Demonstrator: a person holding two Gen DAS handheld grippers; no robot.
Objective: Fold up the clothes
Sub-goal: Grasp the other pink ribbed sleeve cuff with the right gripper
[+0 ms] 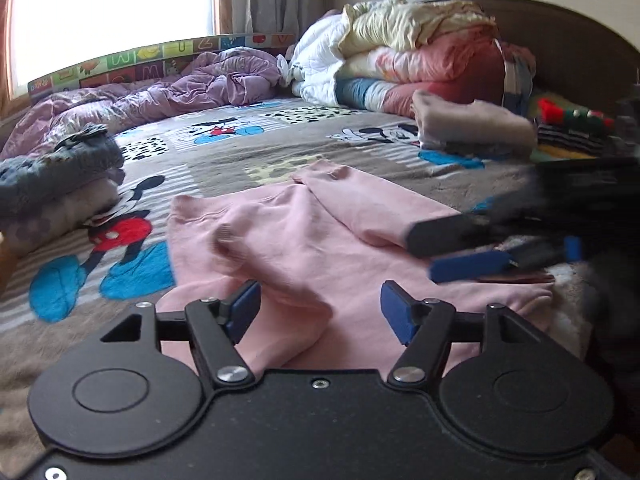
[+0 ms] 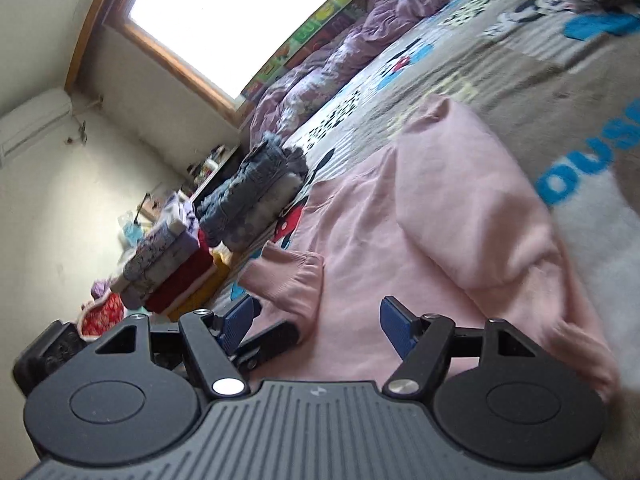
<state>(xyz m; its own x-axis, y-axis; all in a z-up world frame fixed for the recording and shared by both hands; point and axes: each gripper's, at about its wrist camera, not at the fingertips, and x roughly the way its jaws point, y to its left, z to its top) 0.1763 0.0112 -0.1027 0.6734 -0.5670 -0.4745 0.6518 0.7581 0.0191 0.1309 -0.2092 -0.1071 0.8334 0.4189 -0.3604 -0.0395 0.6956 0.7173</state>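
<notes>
A pink sweatshirt (image 1: 300, 240) lies flat on the cartoon-print blanket (image 1: 224, 148), both sleeves folded in over its body. My left gripper (image 1: 320, 312) hovers low over its near edge, open, with the folded sleeve cuff under the gap and no pad pressing. My right gripper (image 1: 424, 254) comes in blurred from the right over the other sleeve, its jaws apart. In the right wrist view the right gripper (image 2: 318, 322) stands open above the pink sweatshirt (image 2: 400, 240), nothing gripped. A black finger (image 2: 276, 336) of the left gripper shows beside it.
A stack of folded denim and pale clothes (image 1: 60, 184) sits on the bed's left. Another folded pile (image 1: 472, 124) is at the right. Rolled quilts (image 1: 400, 56) and a crumpled purple duvet (image 1: 160, 92) fill the far side by the headboard (image 1: 580, 40). Boxes (image 2: 168, 256) stand beyond the bed.
</notes>
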